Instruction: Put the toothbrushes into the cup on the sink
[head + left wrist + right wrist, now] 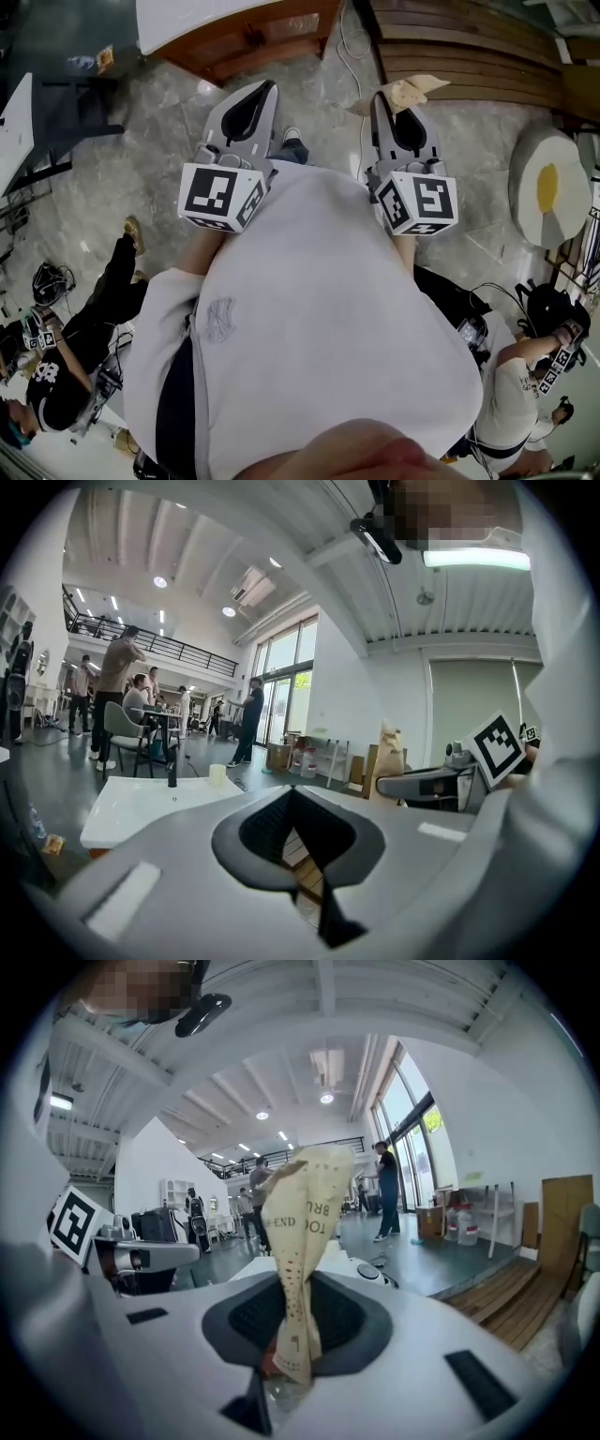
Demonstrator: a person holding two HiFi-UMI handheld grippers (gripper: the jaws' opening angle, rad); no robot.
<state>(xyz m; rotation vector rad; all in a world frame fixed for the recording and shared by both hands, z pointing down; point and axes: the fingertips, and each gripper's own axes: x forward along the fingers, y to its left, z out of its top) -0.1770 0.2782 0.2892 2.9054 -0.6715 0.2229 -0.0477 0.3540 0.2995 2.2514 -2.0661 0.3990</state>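
In the right claw (286, 1321), paper-wrapped toothbrush (305, 1213) pinched, left claw (292, 797) closed, empty

The gray floor (159, 159) ahead is open, but the sink cabinet (253, 37) stands at the left and wooden boards (469, 47) lie at the right.

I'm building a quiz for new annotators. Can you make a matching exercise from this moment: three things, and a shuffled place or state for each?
Things:
1. left hand-held gripper
2. right hand-held gripper
3. cup

Places or states:
A. stands on the white sink
B. jaws together, nothing between them
C. clamped on a paper toothbrush packet

Pairs: 1-B, 2-C, 3-A
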